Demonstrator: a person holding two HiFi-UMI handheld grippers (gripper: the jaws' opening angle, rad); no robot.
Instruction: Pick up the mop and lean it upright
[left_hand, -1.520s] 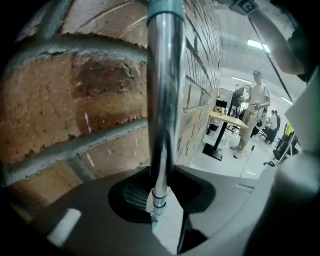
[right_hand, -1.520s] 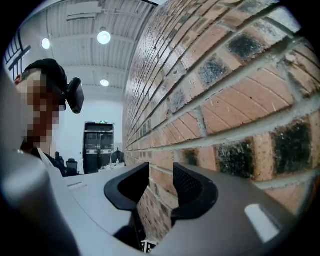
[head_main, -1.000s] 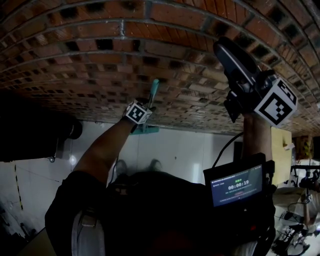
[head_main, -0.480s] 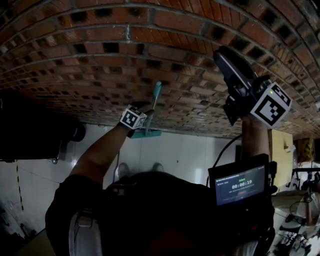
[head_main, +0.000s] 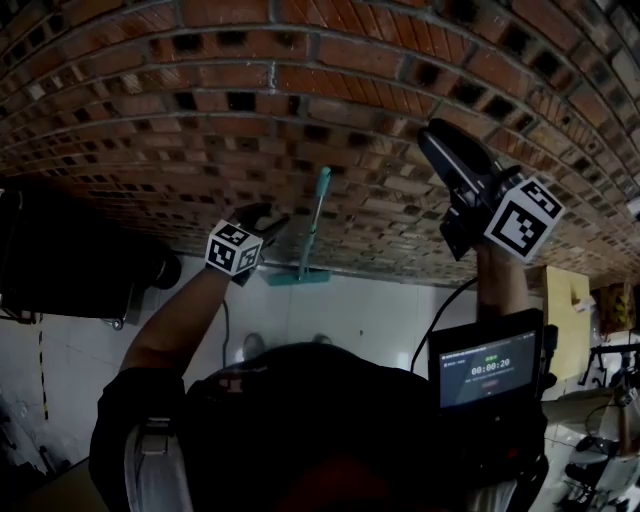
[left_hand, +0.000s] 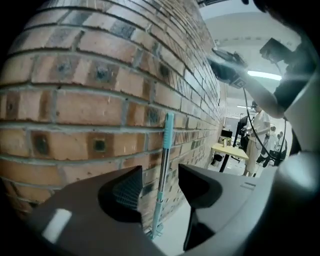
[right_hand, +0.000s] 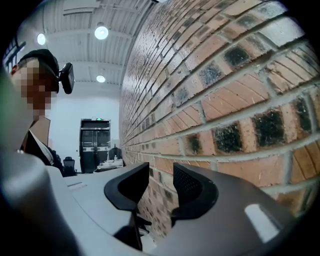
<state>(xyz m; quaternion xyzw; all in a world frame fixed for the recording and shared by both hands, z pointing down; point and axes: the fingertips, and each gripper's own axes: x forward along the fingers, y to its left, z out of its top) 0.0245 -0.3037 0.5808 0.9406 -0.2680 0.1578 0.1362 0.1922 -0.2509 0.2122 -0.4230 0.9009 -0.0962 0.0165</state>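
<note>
The mop (head_main: 312, 225) leans upright on the brick wall (head_main: 300, 100), mid-frame. Our left gripper (left_hand: 157, 186) has its jaws wide apart, clear of the handle; our right gripper (right_hand: 161, 187) has its jaws apart and empty. The leaning looks done, so next we withdraw without nudging it.

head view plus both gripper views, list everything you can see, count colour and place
mop with teal grip, metal shaft and teal head: one, teal and silver, upright against the wall
brick wall: one, red-brown, ahead
floor: one, white, below the wall
bulky dark object: one, black, at left
small lit screen: one, black, on the person's right side
left gripper: one, dark grey, jaws open, clear of the mop
right gripper: one, dark grey, jaws open, empty, raised near the wall
</note>
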